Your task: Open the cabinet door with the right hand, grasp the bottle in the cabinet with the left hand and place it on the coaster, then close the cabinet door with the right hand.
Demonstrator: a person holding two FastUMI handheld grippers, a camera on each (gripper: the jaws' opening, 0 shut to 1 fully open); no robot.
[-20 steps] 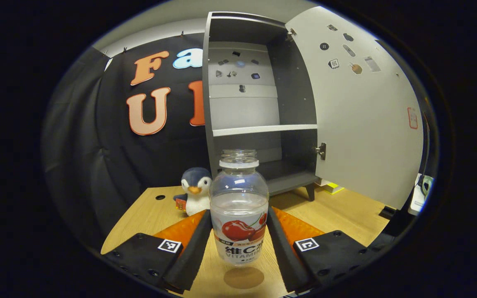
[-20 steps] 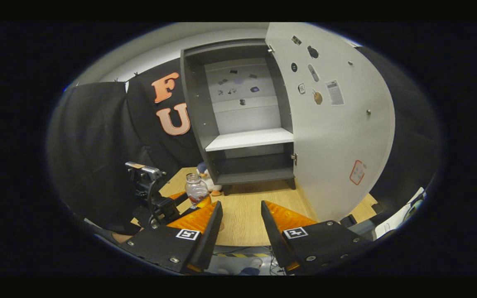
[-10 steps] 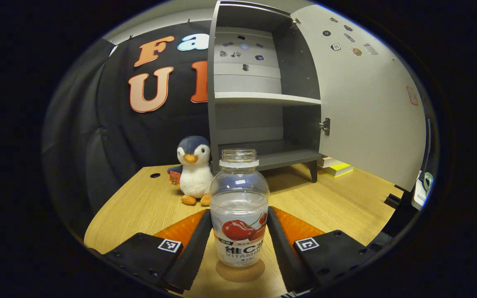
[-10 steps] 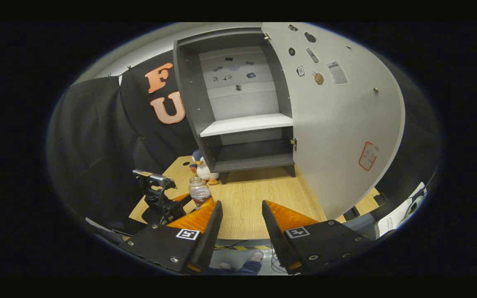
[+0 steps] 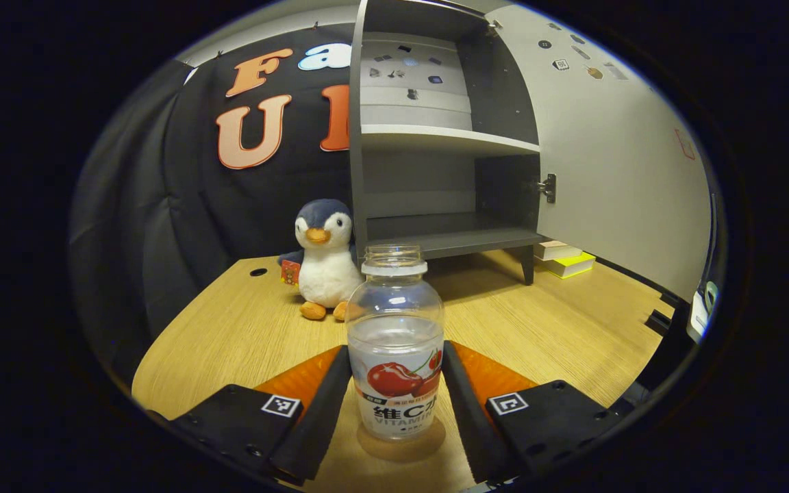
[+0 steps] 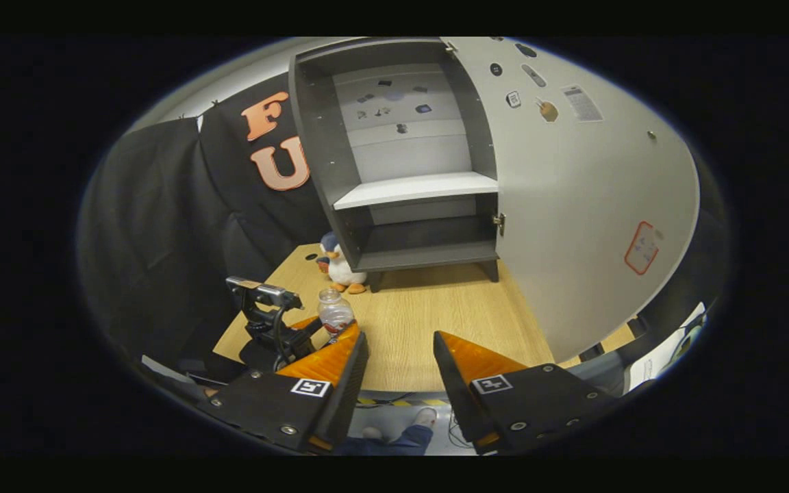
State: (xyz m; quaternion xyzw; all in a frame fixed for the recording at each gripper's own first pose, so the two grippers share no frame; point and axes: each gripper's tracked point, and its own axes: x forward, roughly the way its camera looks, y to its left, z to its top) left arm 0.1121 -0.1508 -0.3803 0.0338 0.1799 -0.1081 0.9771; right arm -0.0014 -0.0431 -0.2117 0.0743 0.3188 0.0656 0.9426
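A clear bottle (image 5: 396, 342) with a cherry label and no cap stands upright on a round brown coaster (image 5: 430, 445) on the wooden table. My left gripper (image 5: 396, 350) is shut on it, one finger pressing each side of the label. The right gripper view shows that same bottle (image 6: 334, 313) and the left gripper (image 6: 285, 329) at the table's near left. My right gripper (image 6: 400, 337) hangs open over the table's front edge with nothing between its fingers. The grey cabinet (image 6: 408, 198) stands at the back, both shelves bare, its door (image 6: 586, 192) swung wide open to the right.
A plush penguin (image 5: 322, 257) sits on the table (image 5: 230, 342) left of the cabinet's foot, behind the bottle. Yellow and white books (image 5: 566, 260) lie under the open door (image 5: 614, 150). A person's shoe (image 6: 425, 418) shows on the floor below the table edge.
The left gripper has come down with the bottle, which hung above the coaster and now rests on it. The right gripper has drifted slightly and stays open.
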